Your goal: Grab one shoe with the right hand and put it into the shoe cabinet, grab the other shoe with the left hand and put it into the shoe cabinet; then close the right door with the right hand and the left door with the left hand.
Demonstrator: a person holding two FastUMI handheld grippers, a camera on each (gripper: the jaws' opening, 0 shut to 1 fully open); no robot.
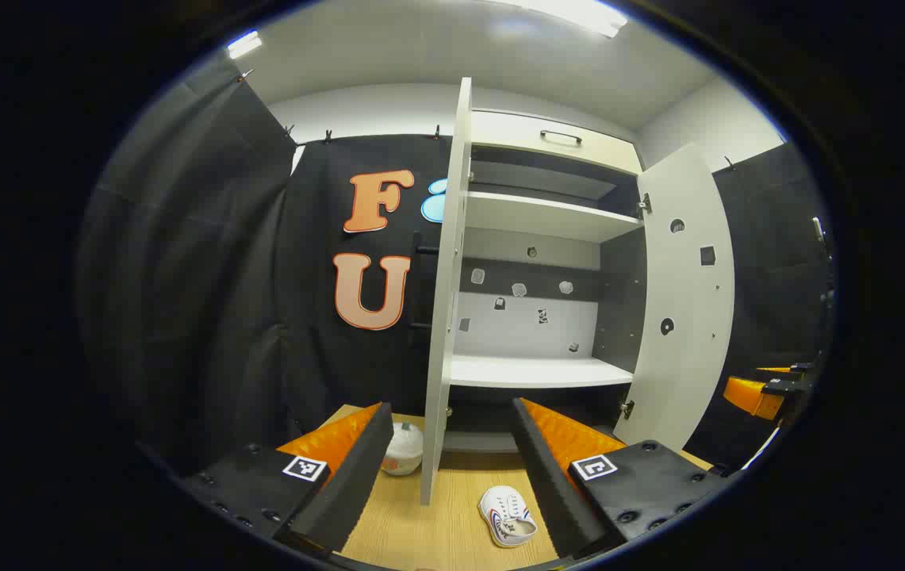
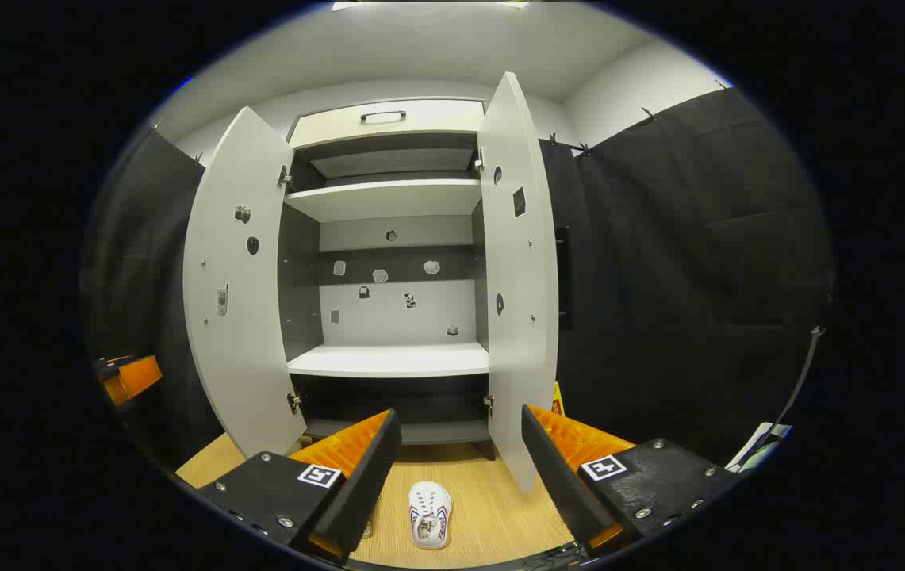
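A white shoe (image 2: pixel 430 514) was seen on the wooden floor (image 2: pixel 492 507) just before the open shoe cabinet (image 2: pixel 389 361), between the wide-open, empty fingers of the right gripper (image 2: pixel 460 468), so the first grab was judged pending, a lowering onto it being called for, while the left gripper (image 1: pixel 452 460) was likewise held open and empty.

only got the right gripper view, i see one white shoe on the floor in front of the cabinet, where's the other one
Observer: In the left gripper view a white thing that looks like the second shoe sits on the floor on the outer side of the left door, beside its bottom edge.
Operator: ok and are the left tongs holding anything
Observer: No. The left tongs are open and empty, pointed at the open cabinet, with the shoe you see on the floor below them.
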